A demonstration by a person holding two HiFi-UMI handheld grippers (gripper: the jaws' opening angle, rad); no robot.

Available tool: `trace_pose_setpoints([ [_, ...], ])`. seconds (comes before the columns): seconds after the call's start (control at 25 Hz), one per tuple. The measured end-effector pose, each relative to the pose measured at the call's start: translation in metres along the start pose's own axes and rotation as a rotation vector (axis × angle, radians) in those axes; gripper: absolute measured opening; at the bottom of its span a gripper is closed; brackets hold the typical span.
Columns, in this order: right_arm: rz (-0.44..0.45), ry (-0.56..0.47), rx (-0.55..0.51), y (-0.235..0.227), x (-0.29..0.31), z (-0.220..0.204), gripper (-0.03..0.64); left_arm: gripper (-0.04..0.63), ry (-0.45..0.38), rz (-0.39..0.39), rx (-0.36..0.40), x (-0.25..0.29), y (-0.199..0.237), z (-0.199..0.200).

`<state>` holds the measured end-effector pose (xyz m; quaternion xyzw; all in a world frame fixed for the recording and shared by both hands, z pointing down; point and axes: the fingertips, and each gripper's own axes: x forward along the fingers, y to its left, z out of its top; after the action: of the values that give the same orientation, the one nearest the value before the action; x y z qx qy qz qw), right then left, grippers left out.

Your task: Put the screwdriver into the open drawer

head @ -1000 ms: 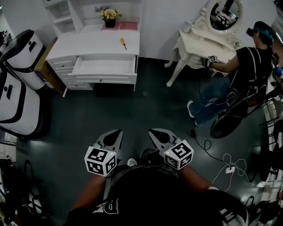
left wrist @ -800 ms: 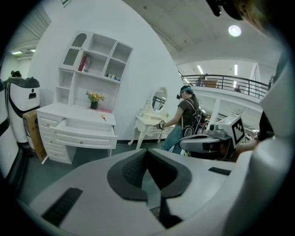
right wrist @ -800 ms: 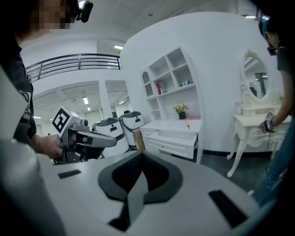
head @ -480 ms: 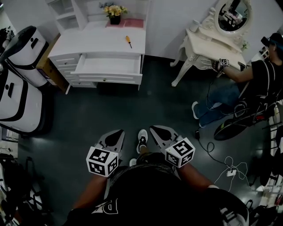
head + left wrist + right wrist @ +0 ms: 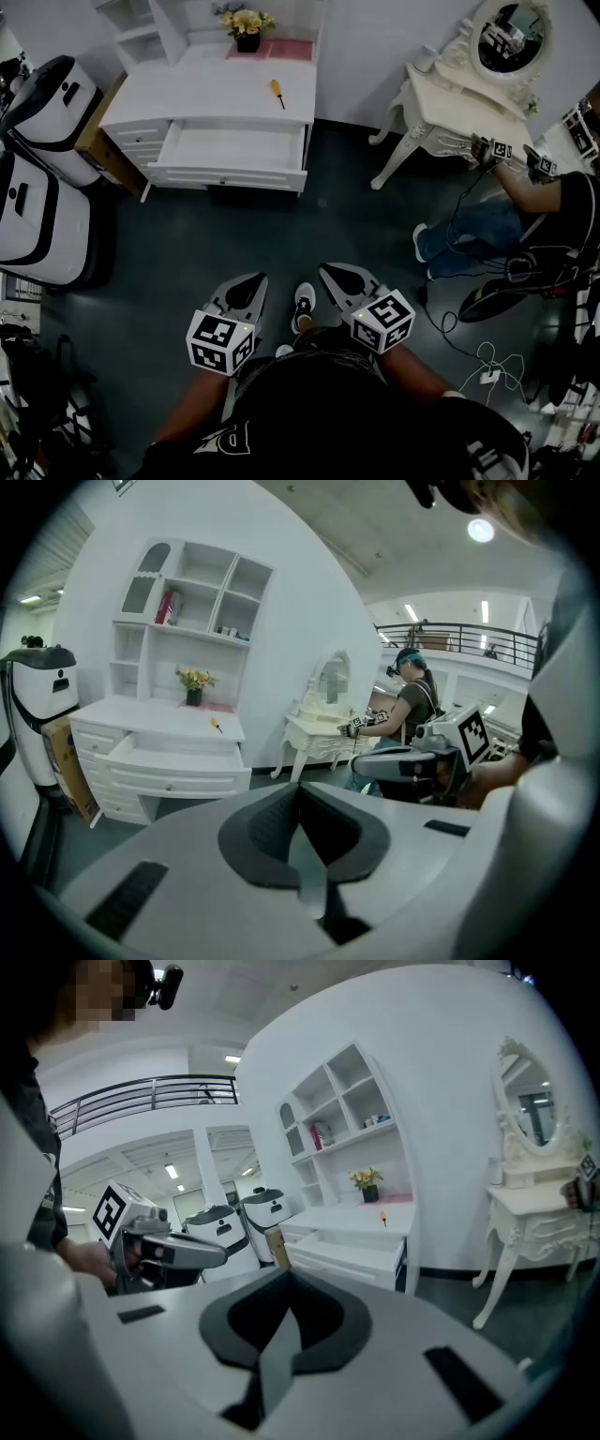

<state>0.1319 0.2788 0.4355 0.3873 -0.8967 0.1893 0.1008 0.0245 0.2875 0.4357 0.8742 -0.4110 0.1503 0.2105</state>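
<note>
An orange-handled screwdriver [image 5: 277, 92] [image 5: 217, 725] [image 5: 383, 1217] lies on top of the white desk [image 5: 178, 94], far ahead of both grippers. Just under the desk top, the top drawer [image 5: 234, 150] [image 5: 173, 752] [image 5: 352, 1241] stands pulled out and looks empty. My left gripper [image 5: 248, 281] [image 5: 298, 787] and right gripper [image 5: 337, 274] [image 5: 286, 1274] are held side by side low over the dark floor, a good way from the desk. Both are shut with nothing between their jaws. Each gripper view shows the other gripper beside it.
Two white-and-black rounded machines [image 5: 37, 169] stand left of the desk. A white vanity table [image 5: 450, 94] with an oval mirror is at the right, and a seated person [image 5: 525, 206] reaches onto it. Cables [image 5: 469, 347] trail on the floor at right. A flower pot [image 5: 247, 37] sits at the desk's back.
The desk and open drawer have drifted lower and nearer in the head view as both grippers travel toward them. A shoe has stepped into view between the grippers. Both stay shut.
</note>
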Motion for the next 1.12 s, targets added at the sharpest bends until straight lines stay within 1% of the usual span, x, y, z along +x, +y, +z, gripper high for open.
trace_pose_setpoints([
  [0.4, 0.013, 0.008, 0.014, -0.051, 0.043, 0.032, 0.009, 0.015, 0.007, 0.017, -0.029, 0.054, 0.037, 0.039],
  [0.52, 0.026, -0.002, 0.009, -0.064, 0.055, 0.045, 0.009, 0.015, 0.005, 0.028, -0.044, 0.065, 0.047, 0.05],
  [0.72, 0.047, -0.03, -0.003, -0.084, 0.071, 0.067, 0.009, 0.015, 0.007, 0.049, -0.042, 0.084, 0.059, 0.065],
  [0.88, 0.061, -0.047, -0.01, -0.103, 0.077, 0.084, 0.009, 0.015, -0.016, 0.056, -0.059, 0.101, 0.064, 0.085],
  [1.0, 0.068, -0.049, -0.012, -0.118, 0.082, 0.09, 0.009, 0.015, -0.031, 0.075, -0.052, 0.115, 0.069, 0.097],
  [1.12, 0.077, -0.05, -0.017, -0.132, 0.087, 0.095, 0.009, 0.015, -0.026, 0.085, -0.046, 0.129, 0.072, 0.103],
])
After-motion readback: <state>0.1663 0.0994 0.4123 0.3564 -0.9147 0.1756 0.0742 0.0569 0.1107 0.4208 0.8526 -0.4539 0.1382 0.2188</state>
